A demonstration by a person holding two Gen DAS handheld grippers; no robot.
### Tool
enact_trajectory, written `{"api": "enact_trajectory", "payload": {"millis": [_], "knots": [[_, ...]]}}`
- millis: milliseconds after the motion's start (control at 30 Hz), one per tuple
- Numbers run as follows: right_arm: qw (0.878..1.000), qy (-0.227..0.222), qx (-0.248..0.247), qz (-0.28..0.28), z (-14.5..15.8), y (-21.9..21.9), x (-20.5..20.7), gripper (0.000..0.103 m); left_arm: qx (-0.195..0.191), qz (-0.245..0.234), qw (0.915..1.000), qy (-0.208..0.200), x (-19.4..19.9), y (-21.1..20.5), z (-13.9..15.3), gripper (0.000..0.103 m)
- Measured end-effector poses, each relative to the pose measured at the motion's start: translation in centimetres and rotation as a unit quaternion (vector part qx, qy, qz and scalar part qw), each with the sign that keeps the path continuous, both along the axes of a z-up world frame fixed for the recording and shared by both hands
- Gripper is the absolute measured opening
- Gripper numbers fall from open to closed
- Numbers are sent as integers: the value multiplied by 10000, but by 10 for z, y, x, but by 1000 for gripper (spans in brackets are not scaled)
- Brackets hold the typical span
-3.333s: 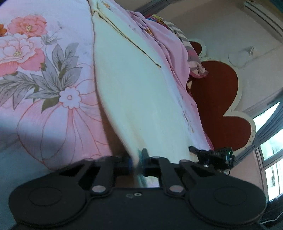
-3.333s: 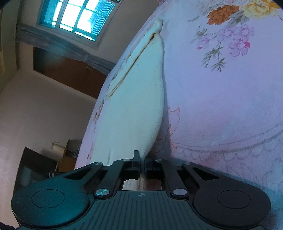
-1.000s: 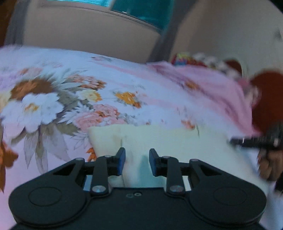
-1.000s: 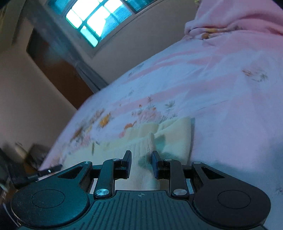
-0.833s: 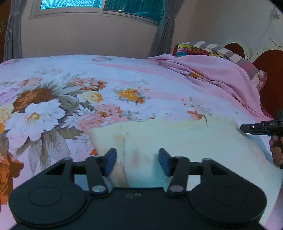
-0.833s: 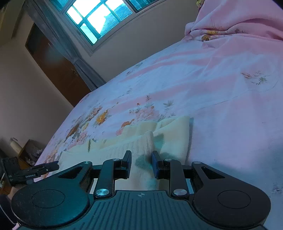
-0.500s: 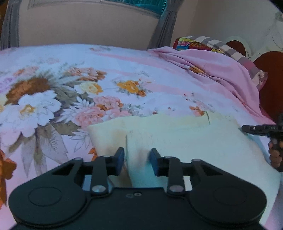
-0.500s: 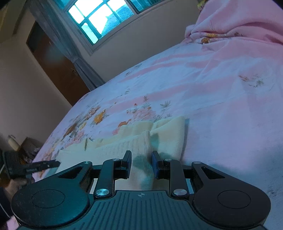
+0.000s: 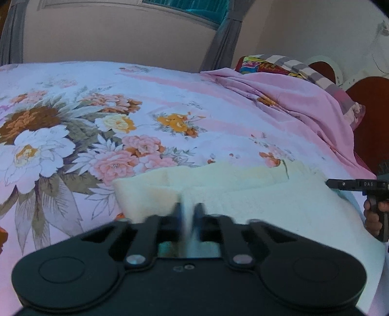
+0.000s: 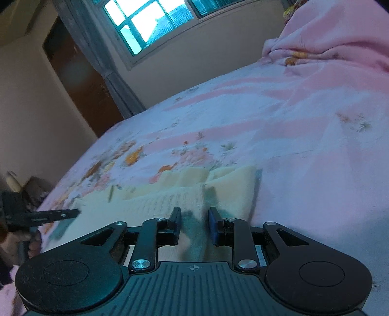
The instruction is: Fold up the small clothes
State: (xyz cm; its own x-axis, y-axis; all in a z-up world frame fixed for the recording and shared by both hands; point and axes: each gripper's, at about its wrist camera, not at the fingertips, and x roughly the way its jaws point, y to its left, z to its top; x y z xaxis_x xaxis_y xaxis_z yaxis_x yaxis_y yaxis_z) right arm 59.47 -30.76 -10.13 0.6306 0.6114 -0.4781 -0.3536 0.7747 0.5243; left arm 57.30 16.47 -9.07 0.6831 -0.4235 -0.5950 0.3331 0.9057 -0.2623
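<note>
A cream knitted garment (image 9: 255,201) lies folded flat on the floral bed sheet (image 9: 73,145). My left gripper (image 9: 188,211) is at the garment's near left edge, and its blurred fingers are shut on a fold of the cloth. In the right wrist view, the garment (image 10: 170,197) shows a ribbed top layer. My right gripper (image 10: 194,218) stands over its right end, open, with the layer's edge lying in the gap between its fingers. Each gripper shows in the other's view: the right gripper (image 9: 352,183) and the left gripper (image 10: 48,215), each held by a hand.
A bunched pink blanket (image 9: 304,109) and a striped pillow (image 9: 279,64) lie at the head of the bed by a red headboard (image 9: 372,116). A window (image 10: 150,21), grey curtain (image 10: 97,48) and brown door (image 10: 80,80) stand beyond the bed's far side.
The left jaws spread wide, then closed onto the garment's edge as the gripper sank slightly toward it. The right gripper has stayed over the garment's right end with the same gap.
</note>
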Motion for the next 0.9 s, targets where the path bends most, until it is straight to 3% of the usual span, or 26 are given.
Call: {"api": "enact_trajectory", "payload": {"millis": [33,233,367,433,567,800,900], "knots": [[9999,-67,-16,90,1,1,-1,2,1,2,10000,-93,-3,-1,1,1],[9973,-714,-191,53,18,5,-20,2,-227,-11,9958,-883,-25,7,16,1],[9954,-933,-180,-85,30,5,-15,2,-279,119,9938,-1072,-18,9,25,1],[9954,-934,-187,-85,32,7,-9,2,-311,96,9938,-1068,-13,6,27,1],[9957,-830,-348,-215,27,9,6,2,95,108,9961,-875,4,-4,20,1],[9956,-755,-276,-476,17,13,26,2,64,388,9953,-884,23,-3,13,1],[9965,-475,-379,-572,3,15,37,2,262,447,9973,-513,37,-10,1,3]]}}
